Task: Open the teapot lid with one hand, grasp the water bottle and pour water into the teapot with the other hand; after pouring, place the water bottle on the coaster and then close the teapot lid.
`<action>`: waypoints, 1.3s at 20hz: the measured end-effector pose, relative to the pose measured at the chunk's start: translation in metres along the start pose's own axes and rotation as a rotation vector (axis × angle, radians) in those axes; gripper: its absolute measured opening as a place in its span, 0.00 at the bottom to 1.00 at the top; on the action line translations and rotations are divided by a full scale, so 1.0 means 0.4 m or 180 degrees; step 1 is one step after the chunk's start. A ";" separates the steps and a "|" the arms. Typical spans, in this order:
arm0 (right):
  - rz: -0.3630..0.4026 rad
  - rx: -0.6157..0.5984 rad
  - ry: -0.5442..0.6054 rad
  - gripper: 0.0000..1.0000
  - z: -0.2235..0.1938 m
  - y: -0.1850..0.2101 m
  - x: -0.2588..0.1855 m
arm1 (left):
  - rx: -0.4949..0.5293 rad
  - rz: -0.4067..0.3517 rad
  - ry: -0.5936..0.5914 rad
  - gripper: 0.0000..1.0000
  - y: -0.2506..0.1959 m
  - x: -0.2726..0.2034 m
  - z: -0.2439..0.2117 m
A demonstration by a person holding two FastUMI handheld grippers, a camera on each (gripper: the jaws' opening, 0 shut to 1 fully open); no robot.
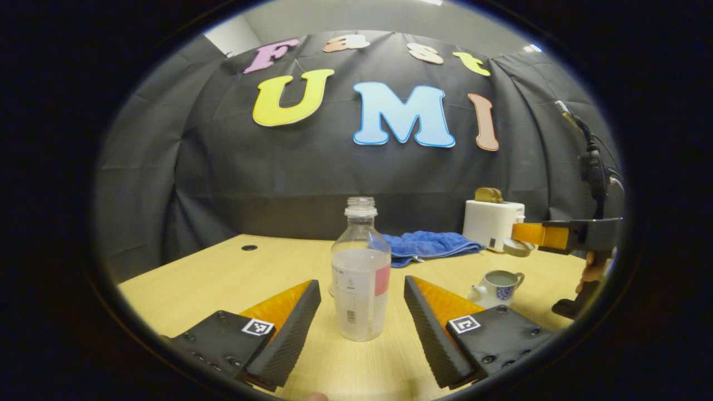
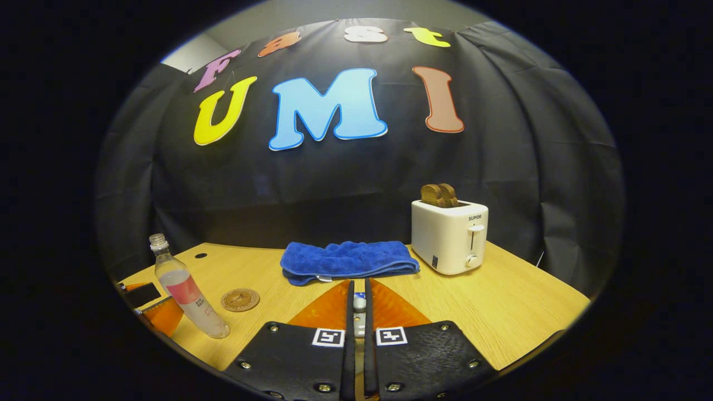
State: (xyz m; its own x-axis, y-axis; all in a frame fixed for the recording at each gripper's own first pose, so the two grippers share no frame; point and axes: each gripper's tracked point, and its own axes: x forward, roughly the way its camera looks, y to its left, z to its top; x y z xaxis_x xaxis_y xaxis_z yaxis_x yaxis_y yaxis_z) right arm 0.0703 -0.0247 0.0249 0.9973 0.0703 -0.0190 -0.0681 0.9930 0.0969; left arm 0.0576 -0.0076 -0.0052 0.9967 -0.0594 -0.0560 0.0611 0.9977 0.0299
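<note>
Ribbed left gripper [image 1: 362,320] fingers flank the clear plastic bottle [image 1: 361,278], apart.

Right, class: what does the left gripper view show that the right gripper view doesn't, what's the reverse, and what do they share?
Left gripper view: the open teapot, and the left tool open, one finger on each side of the water bottle, not touching it.
Right gripper view: the coaster beside the bottle, and a close look at the right tool shut on the teapot lid.
Both: the bottle, the blue towel, the toaster and the wooden table.
</note>
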 end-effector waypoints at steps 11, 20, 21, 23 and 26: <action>-0.0142 0.0162 0.0043 0.06 -0.026 -0.077 -0.001 | 0.0112 0.0057 0.0210 1.00 0.006 0.087 -0.053; -0.0186 0.0253 0.0028 0.06 -0.023 -0.101 -0.007 | 0.0379 -0.0016 0.0297 0.89 -0.008 0.124 -0.067; -0.0187 0.0262 0.0027 0.06 -0.023 -0.102 -0.007 | 0.0403 -0.0027 0.0295 0.89 -0.008 0.121 -0.066; -0.0188 0.0281 0.0023 0.06 -0.022 -0.106 -0.008 | 0.0462 -0.0073 0.0294 0.88 -0.015 0.124 -0.063; -0.0194 0.0301 0.0021 0.06 -0.019 -0.112 -0.010 | 0.0688 -0.0124 0.0313 0.86 -0.022 0.129 -0.057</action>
State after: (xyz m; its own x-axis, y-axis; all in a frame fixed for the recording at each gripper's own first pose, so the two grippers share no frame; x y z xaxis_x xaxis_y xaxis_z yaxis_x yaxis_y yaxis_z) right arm 0.0693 -0.0687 0.0131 0.9994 0.0109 -0.0344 -0.0042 0.9820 0.1887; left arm 0.1071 -0.0186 -0.0311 0.9839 -0.0837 -0.1578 0.1202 0.9638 0.2380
